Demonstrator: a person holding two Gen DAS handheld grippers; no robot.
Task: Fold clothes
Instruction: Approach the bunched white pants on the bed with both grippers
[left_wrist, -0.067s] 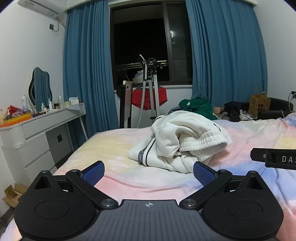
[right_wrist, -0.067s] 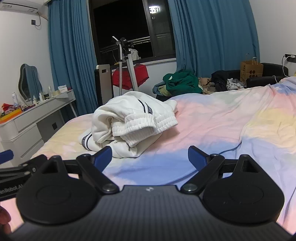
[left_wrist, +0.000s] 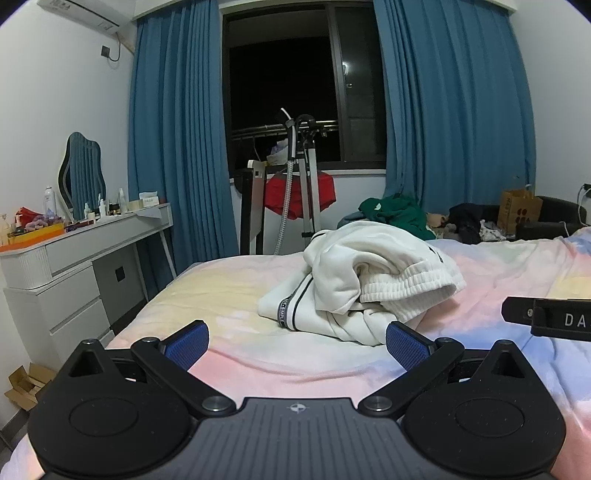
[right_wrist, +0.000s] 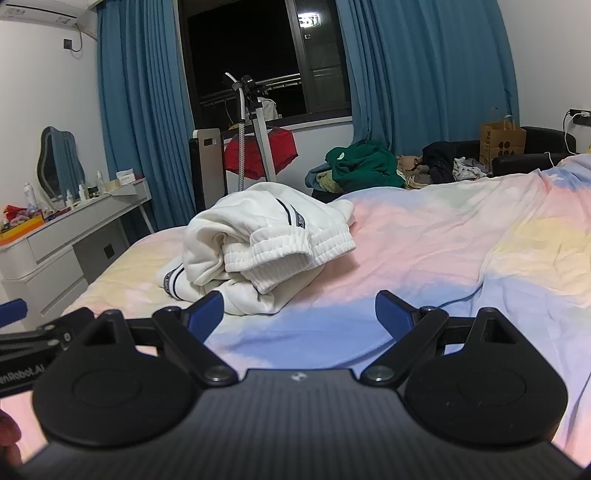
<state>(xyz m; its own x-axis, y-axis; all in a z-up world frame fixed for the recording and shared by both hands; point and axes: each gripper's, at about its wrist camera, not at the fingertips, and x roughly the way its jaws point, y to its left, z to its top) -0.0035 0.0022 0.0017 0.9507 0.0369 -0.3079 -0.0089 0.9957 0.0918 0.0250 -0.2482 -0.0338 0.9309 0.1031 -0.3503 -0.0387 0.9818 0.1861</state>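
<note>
my left gripper (left_wrist: 297, 341) and right gripper (right_wrist: 299, 314) are both spread wide, holding nothing. the crumpled white clothes (left_wrist: 364, 286) lie on the bed (left_wrist: 221, 295) just ahead.

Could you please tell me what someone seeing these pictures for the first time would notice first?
A crumpled white garment heaped in the middle of the pastel bed draws the eye first, not yet folded. In front of it the left hand-held gripper and right hand-held gripper are both open and empty above the sheet. Behind, blue curtains frame a dark window, with a red cloth hanging below it.
</note>
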